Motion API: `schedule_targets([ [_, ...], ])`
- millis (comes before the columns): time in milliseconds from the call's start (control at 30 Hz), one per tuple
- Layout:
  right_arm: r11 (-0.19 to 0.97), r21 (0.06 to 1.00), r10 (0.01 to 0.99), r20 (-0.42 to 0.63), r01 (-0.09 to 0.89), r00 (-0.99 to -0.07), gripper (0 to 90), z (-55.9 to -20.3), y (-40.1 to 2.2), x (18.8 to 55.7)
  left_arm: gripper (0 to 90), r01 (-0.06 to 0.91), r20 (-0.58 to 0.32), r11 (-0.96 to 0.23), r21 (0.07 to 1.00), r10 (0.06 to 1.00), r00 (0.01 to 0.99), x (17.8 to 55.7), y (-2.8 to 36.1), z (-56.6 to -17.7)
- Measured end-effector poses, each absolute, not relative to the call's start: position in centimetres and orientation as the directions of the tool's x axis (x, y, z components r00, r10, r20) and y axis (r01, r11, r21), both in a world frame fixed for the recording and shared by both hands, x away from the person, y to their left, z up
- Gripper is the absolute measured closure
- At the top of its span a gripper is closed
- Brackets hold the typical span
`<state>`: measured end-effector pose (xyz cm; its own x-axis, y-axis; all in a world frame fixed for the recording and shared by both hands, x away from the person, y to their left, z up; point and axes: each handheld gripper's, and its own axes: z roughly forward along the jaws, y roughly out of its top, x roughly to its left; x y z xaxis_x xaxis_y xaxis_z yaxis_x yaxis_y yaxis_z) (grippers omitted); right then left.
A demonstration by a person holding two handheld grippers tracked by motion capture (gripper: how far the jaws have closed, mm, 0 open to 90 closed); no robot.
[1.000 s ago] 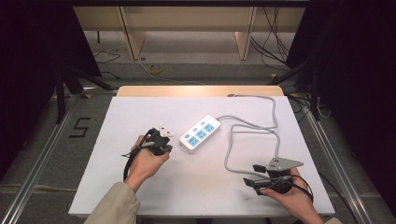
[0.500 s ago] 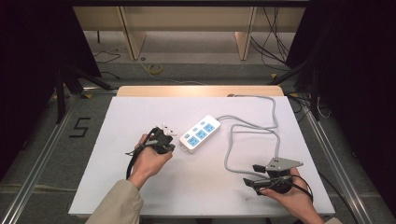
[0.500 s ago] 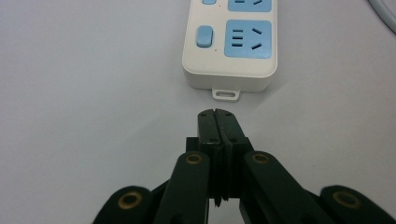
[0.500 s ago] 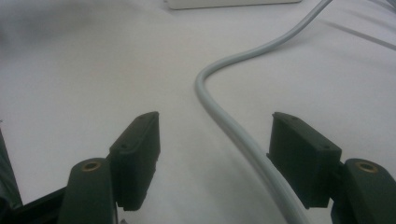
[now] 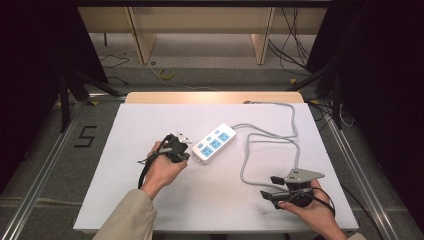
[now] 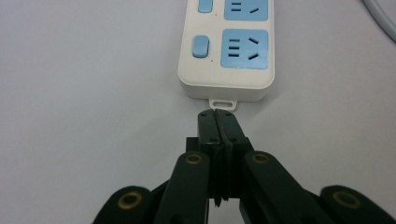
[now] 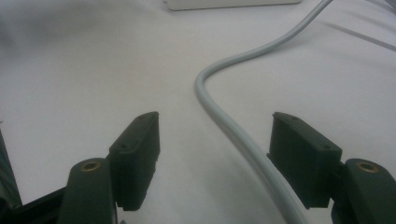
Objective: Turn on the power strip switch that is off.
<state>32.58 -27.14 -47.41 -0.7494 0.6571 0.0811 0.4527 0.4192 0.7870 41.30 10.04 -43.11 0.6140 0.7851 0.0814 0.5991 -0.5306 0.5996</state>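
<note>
A white power strip [image 5: 215,142] with blue sockets lies slantwise at the middle of the white table [image 5: 125,165]. Its grey cable [image 5: 272,135] loops off to the right and back. My left gripper [image 5: 181,150] is shut with nothing between its jaws. In the left gripper view its tips [image 6: 217,116] sit right at the small hanging tab [image 6: 223,101] on the end of the strip [image 6: 229,74]. My right gripper [image 5: 268,186] rests open near the front right of the table. The cable [image 7: 210,98] runs between its fingers [image 7: 137,140] without touching them.
The table's wooden back edge [image 5: 215,96] borders a floor with loose cables and a shelf frame [image 5: 200,20]. A floor mark "5" [image 5: 86,136] lies to the left. Metal rails [image 5: 350,165] run along both sides of the table.
My left gripper has edged slightly right, toward the end of the power strip. The right hand and the strip have kept still.
</note>
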Motion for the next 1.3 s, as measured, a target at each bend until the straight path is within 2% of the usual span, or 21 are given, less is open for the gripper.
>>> schedule_targets([
  [1300,0.421,0.786,0.656,0.082,0.453,-0.751,34.1,-47.4,-27.1,32.6,89.8,0.604,0.088,-0.544,0.583,0.781,0.618,43.2,8.4,-43.2],
])
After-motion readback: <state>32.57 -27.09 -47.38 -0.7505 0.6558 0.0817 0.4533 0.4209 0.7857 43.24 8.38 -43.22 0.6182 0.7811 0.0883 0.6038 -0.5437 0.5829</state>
